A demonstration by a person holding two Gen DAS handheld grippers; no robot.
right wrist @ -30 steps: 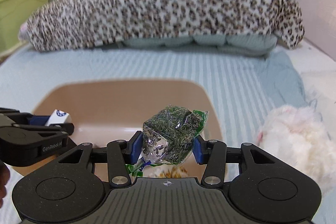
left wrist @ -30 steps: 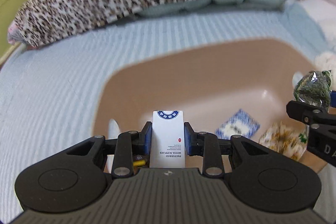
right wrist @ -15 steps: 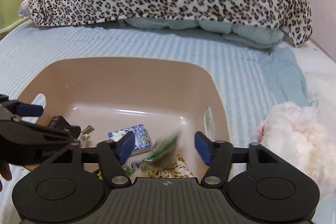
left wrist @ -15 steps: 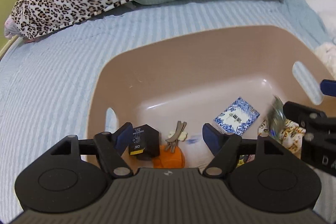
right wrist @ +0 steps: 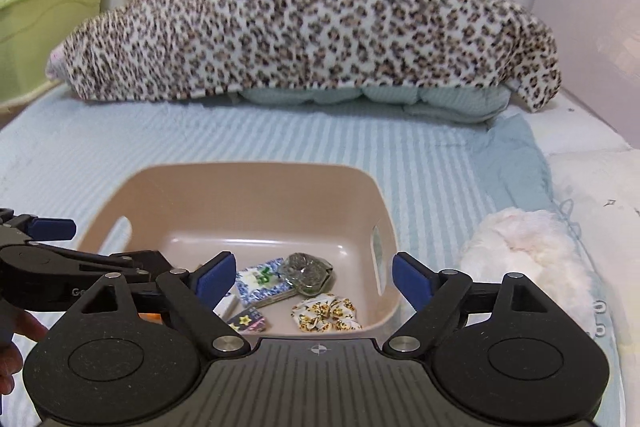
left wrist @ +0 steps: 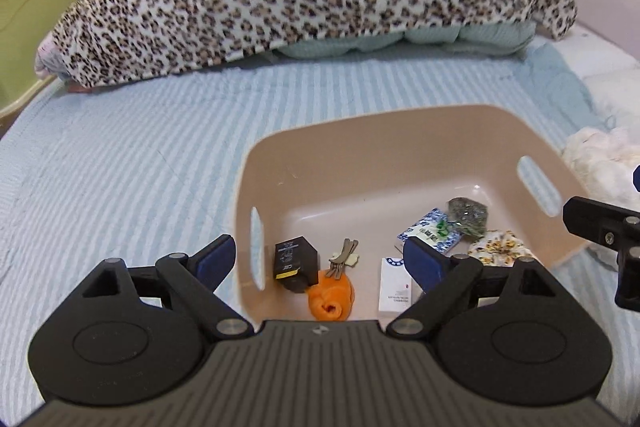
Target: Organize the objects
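The left gripper point(left wrist: 320, 261) hangs with its jaws spread wide and nothing between them, above the near edge of a tan basin point(left wrist: 360, 131) that sits on a blue striped bedspread point(left wrist: 120, 155). Straight ahead of it and below, on the basin floor, lie a black box point(left wrist: 294, 261), a small bunch of keys point(left wrist: 343, 258) just beyond an orange cloth point(left wrist: 332, 297), and a white box point(left wrist: 395, 285) lying flat just inside its right finger. Farther ahead to the right sit a blue patterned packet point(left wrist: 430, 235), a clear bag of dried herbs point(left wrist: 467, 215) resting partly on that packet, and a flowered scrunchie point(left wrist: 498, 247).

The right gripper point(right wrist: 314, 277) is likewise spread wide and empty, held over the same basin point(right wrist: 248, 187) near its front rim. Between its fingers, lower down, show the bag of dried herbs point(right wrist: 308, 273) overlapping the blue patterned packet point(right wrist: 260, 281), the flowered scrunchie point(right wrist: 326, 313) nearer, and a small star-printed packet point(right wrist: 248, 319) by its left finger. The left gripper point(right wrist: 52, 263) shows at its left side. To its right, outside the basin, lies a fluffy white toy point(right wrist: 528, 259). Well beyond both grippers a leopard-print blanket point(right wrist: 312, 35) is heaped across the bed.
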